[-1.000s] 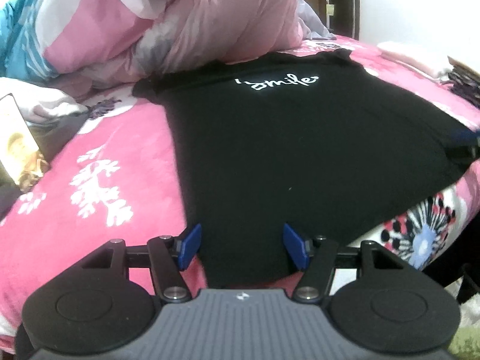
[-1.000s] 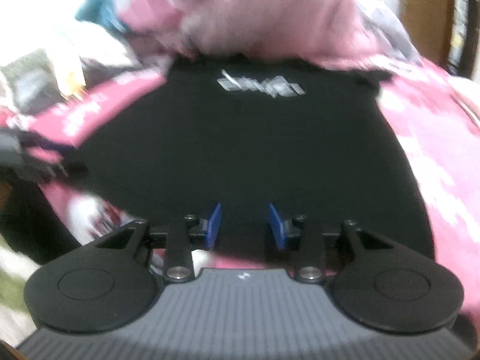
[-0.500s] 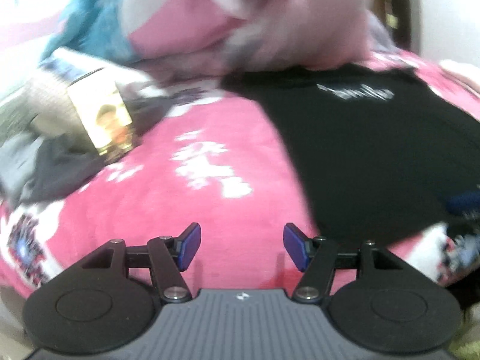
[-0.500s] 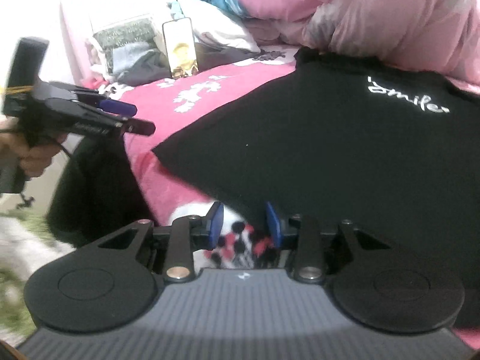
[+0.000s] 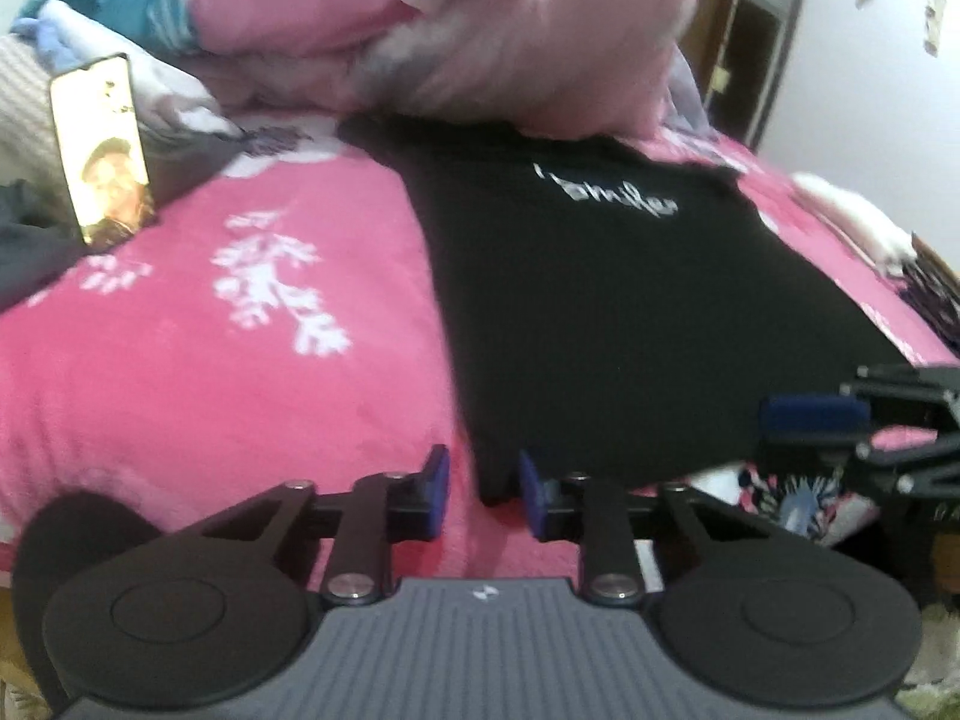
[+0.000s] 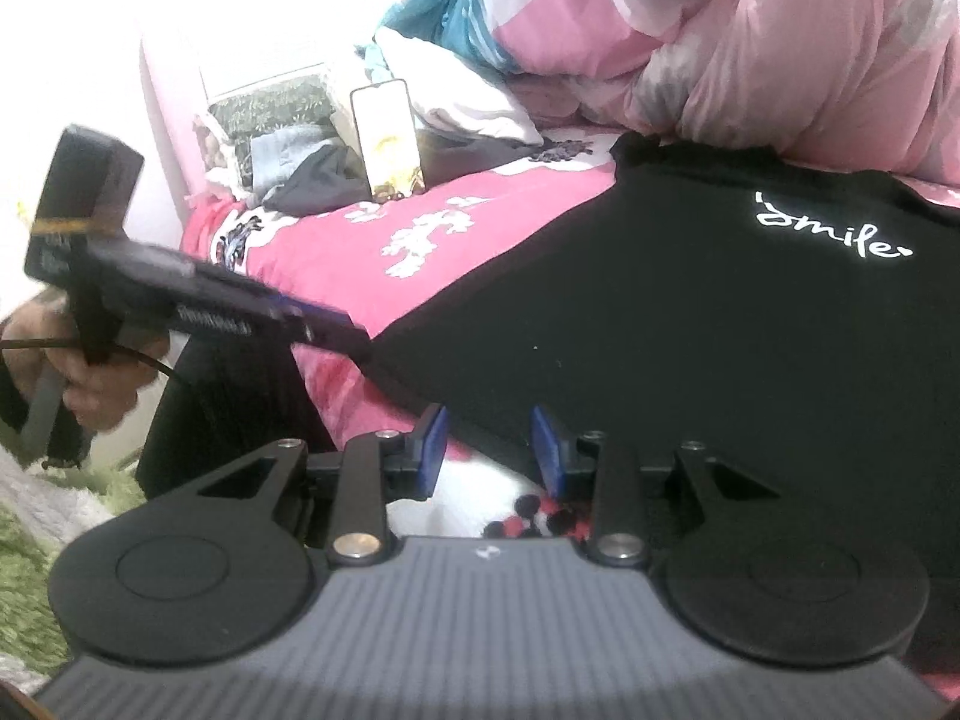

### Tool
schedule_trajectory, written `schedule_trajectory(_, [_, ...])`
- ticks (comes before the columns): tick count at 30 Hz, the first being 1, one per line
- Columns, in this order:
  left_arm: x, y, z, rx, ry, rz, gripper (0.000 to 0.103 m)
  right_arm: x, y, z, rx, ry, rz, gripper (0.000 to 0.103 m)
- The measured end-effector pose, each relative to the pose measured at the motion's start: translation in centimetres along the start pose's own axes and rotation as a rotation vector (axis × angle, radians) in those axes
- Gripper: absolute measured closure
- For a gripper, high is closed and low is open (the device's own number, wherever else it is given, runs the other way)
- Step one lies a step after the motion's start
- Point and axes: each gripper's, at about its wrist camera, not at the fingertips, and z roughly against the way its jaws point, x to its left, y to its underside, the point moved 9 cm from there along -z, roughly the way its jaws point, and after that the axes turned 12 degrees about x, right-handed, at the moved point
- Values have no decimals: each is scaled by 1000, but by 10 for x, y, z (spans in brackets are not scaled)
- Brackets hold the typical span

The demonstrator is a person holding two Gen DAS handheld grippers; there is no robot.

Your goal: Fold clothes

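Left gripper [image 5: 478,483] sits low at the near edge of the bed, its blue pads parted, and the bottom left corner of the black T-shirt [image 5: 630,312] pokes into the gap between them. The pads are not pressed onto the cloth; whether either touches it I cannot tell. Over on the other side, the right gripper [image 6: 489,447] is released too, jaws apart, hovering at the shirt's hem with the cloth edge running across the gap, the spotted part of the bedspread showing just below. From the left wrist view the right gripper's blue pad shows at the shirt's right hem corner. From the right wrist view the left gripper shows out to the left, a hand [image 6: 102,384] wrapped round its handle, its tip reaching the shirt's corner.

Moving up: the T-shirt lies flat and spread out on the pink blanket [image 5: 210,372], front up, with white "smile" lettering [image 5: 612,198] near its far end. White leaf prints mark the blanket just beside the shirt's left edge.

Further back, a phone [image 5: 102,150] stands propped upright, well left of the shirt, leaning on a heap of grey and white clothes [image 6: 300,174]. Behind everything, a big rumpled pink quilt [image 5: 480,30] piles up against the shirt's collar end, covering its top edge.
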Motion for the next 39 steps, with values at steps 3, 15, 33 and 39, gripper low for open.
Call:
schedule_trajectory(3, [-2,4,-7,19,2,-14,86,-4,1,2,-3,5,-19,73])
schedule_trajectory(15, [10,8,1,51,97,120,98,-10,6,8,-28,4,-73,73])
schedule_trajectory(33, [43,18,16,65,14,171,75,5,-15,-18,-9,-76,8,72])
schedule_trajectory(39, [57,-19,18,2,112,227,75,30,-25,-34,14,-96,125,72])
